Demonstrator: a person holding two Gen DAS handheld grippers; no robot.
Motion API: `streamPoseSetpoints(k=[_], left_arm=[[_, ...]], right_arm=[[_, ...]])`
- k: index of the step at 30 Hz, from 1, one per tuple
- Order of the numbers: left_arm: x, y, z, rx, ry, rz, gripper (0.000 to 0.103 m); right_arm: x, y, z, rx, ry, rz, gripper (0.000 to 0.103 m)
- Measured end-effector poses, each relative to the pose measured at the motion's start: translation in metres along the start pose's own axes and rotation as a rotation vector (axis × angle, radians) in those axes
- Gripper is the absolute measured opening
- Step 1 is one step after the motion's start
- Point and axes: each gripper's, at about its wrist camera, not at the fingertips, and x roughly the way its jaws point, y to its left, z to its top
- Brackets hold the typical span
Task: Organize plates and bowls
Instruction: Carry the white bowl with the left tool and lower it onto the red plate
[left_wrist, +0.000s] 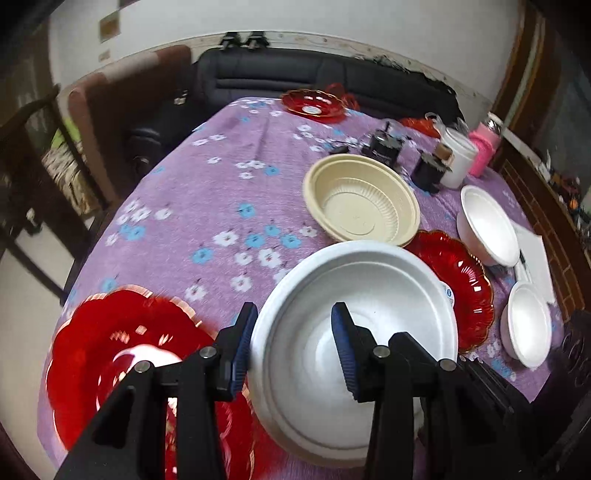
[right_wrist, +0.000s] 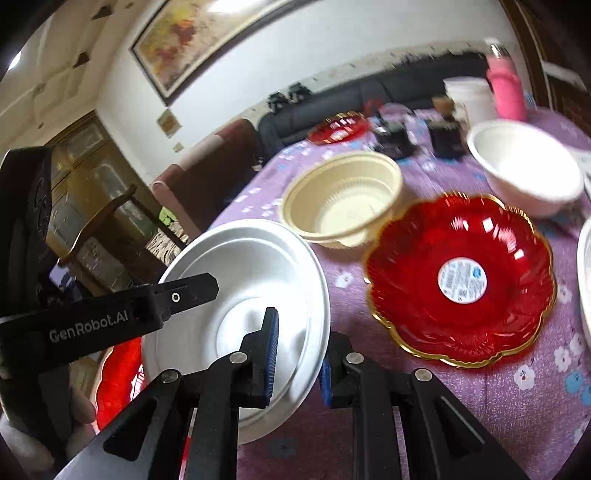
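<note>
A: We have the left gripper (left_wrist: 293, 345) closed on the near rim of the big white bowl (left_wrist: 354, 295), one blue pad outside the wall, the other inside.

B: And our right gripper (right_wrist: 297, 356) pinches the same bowl's rim from the other side, jaws nearly together, the thin edge between the pads. The left gripper's finger shows across the bowl in the right wrist view.

A: The bowl sits tilted, above a red plate (left_wrist: 122, 354) with a gold edge at the tabletop's near corner. Whether it touches that plate we cannot tell.

B: Just beyond it lies a second red plate (right_wrist: 461, 280) with a round white sticker, flat on the purple flowered cloth (left_wrist: 207, 177).

A: The cream ribbed bowl (left_wrist: 360, 199) stands behind that, touching the plate's edge. Two smaller white bowls (left_wrist: 487, 225) sit at the right, and a third red plate (left_wrist: 314, 103) rests at the far end.
</note>
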Motion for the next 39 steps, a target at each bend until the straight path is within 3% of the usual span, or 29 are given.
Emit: streamPoseSetpoints(k=[9, 15, 22, 27, 36, 39], left_arm=[[-0.050, 0.061, -0.038, -0.166, -0.062, 0.039, 0.041], [-0.063, 0.097, -0.049, -0.264, -0.072, 0.037, 0.041], [-0.063, 0.115, -0.057, -0.292, -0.096, 0.092, 0.041], [-0.045, 0.130, -0.056, -0.310, -0.057, 0.121, 0.041], [-0.022, 0.150, -0.063, -0.372, -0.009, 0.190, 0.043], [-0.018, 0.156, -0.067, -0.404, 0.002, 0.217, 0.045]], right_arm=[[-0.018, 0.066, -0.018, -0.178, -0.022, 0.115, 0.021], [-0.027, 0.111, -0.026, -0.327, -0.031, 0.135, 0.021], [0.016, 0.113, -0.021, -0.271, 0.103, 0.185, 0.021], [0.049, 0.113, -0.030, -0.251, 0.180, 0.195, 0.021], [0.080, 0.122, -0.046, -0.303, 0.255, 0.194, 0.023], [0.080, 0.128, -0.052, -0.350, 0.237, 0.193, 0.023]])
